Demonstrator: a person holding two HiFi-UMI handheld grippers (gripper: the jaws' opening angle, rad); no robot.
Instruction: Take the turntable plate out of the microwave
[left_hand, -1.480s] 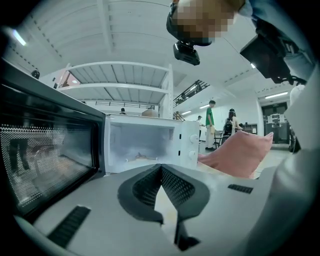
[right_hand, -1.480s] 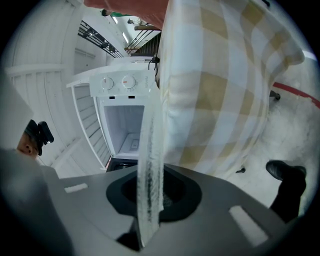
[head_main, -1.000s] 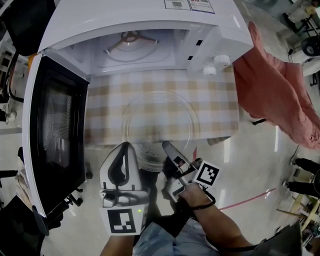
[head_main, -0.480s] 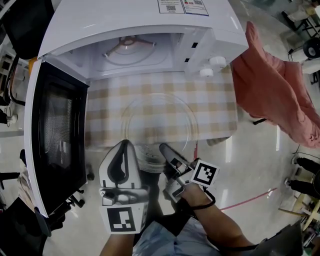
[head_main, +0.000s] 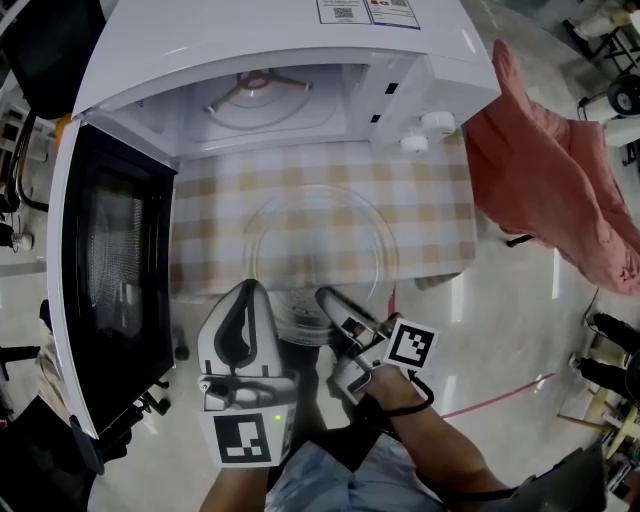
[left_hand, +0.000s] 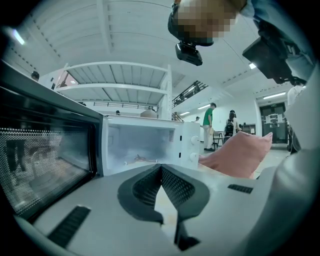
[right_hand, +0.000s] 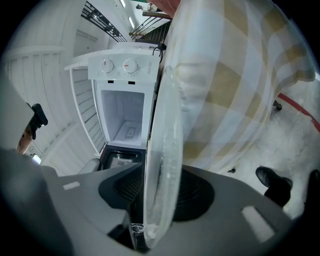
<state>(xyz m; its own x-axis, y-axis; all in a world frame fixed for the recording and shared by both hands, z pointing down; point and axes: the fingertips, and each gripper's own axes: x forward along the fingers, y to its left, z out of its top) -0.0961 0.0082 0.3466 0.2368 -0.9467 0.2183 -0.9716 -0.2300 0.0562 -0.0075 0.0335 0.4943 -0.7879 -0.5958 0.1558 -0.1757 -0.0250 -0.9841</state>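
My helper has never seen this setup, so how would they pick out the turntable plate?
Start at the white microwave with its door open. On the checked cloth in front of it lies the round turntable plate, its near edge overhanging. It alone is clear glass, so the checks show through.

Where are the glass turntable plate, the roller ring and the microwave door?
glass turntable plate (head_main: 320, 240): head view, middle of the plate's clear disc.
roller ring (head_main: 260, 80): head view, the hub where its arms meet.
microwave door (head_main: 110, 260): head view, the dark window of the open door.
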